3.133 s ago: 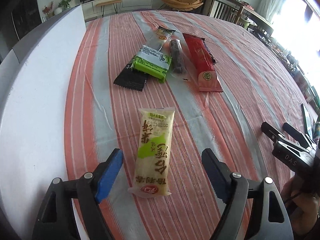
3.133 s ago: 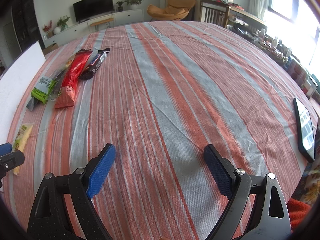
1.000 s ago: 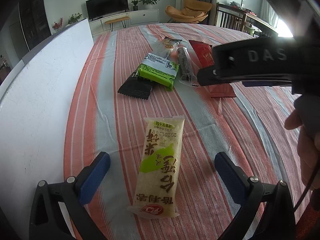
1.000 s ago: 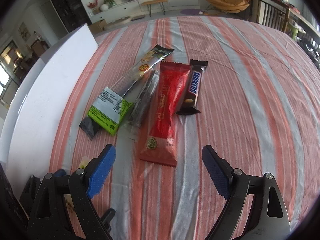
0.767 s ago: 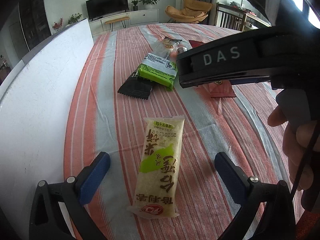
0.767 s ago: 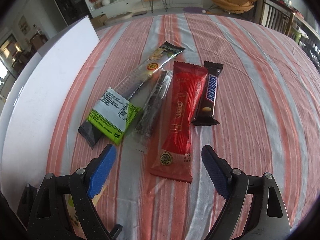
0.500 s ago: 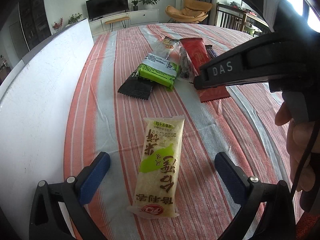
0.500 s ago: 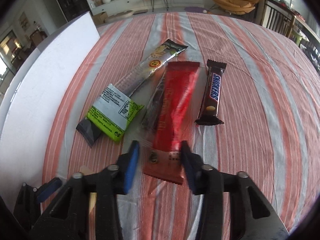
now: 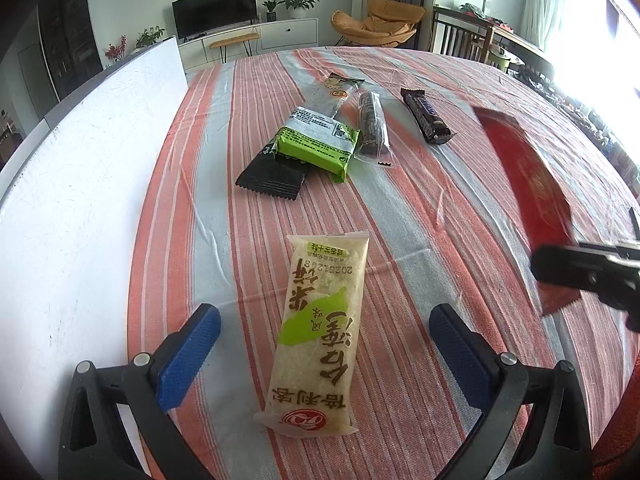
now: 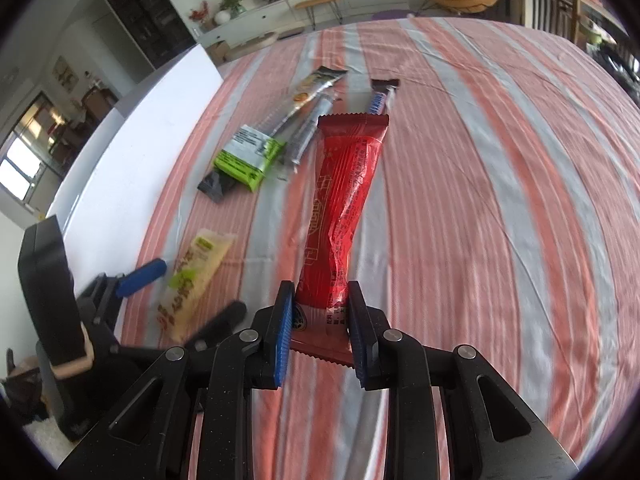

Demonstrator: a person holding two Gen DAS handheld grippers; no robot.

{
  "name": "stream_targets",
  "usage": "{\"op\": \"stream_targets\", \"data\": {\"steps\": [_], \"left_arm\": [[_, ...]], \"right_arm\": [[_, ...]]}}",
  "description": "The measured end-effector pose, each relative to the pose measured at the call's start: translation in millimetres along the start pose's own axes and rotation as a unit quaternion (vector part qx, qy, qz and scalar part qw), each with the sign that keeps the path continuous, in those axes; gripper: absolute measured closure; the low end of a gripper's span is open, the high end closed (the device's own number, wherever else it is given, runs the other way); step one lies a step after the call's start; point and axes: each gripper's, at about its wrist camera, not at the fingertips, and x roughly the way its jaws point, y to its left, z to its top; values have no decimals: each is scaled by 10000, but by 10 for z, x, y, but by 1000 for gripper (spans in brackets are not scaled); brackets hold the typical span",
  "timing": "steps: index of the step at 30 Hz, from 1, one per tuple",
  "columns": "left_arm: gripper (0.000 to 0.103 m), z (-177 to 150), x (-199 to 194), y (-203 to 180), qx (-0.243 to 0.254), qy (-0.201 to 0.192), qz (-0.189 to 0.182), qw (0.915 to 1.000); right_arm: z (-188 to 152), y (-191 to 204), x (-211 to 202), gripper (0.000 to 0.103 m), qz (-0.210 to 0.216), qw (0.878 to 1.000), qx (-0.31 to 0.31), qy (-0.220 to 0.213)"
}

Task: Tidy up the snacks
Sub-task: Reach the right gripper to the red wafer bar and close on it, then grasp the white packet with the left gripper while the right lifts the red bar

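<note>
We see the long red snack packet (image 10: 343, 204) clamped at its near end between the blue pads (image 10: 282, 336) of the right gripper (image 10: 320, 334), jaws drawn in tight on it; the rest of the packet stretches forward, raised off the striped tablecloth (image 10: 500, 200). In the left wrist view the same packet (image 9: 524, 168) appears blurred toward the right edge of the table.

The left gripper (image 9: 324, 344) has its jaws wide apart, one on each side of the pale rice-cracker packet (image 9: 320, 340), which lies flat on the cloth near the left edge; the pads do not touch it.

Further toward the far edge we note a green-and-white packet (image 9: 320, 140) lying on a black wrapper (image 9: 272, 178), a long clear-and-green packet (image 9: 332, 94), a dark roll in clear wrap (image 9: 372, 126), and a Snickers bar (image 9: 426, 114) a little apart. A white board (image 9: 68, 200) runs along the table's left edge.
</note>
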Motion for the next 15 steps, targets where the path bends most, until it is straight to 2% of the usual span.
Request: {"op": "stream_targets", "data": {"steps": [4, 6, 7, 10, 15], "left_arm": [[0, 0, 1, 2, 0, -1, 0, 10000], [0, 0, 1, 2, 0, -1, 1, 10000], [0, -2, 1, 0, -1, -2, 2, 10000], [0, 0, 2, 3, 1, -2, 1, 10000], [0, -1, 2, 2, 0, -3, 0, 10000]], "right_arm": [[-285, -311, -92, 76, -241, 9987, 269, -352], [-330, -435, -153, 75, -64, 9969, 556, -554], [-305, -450, -182, 71, -87, 9963, 600, -613], [-277, -388, -184, 49, -256, 9955, 457, -789], [-308, -341, -149, 47, -425, 9960, 311, -721]]}}
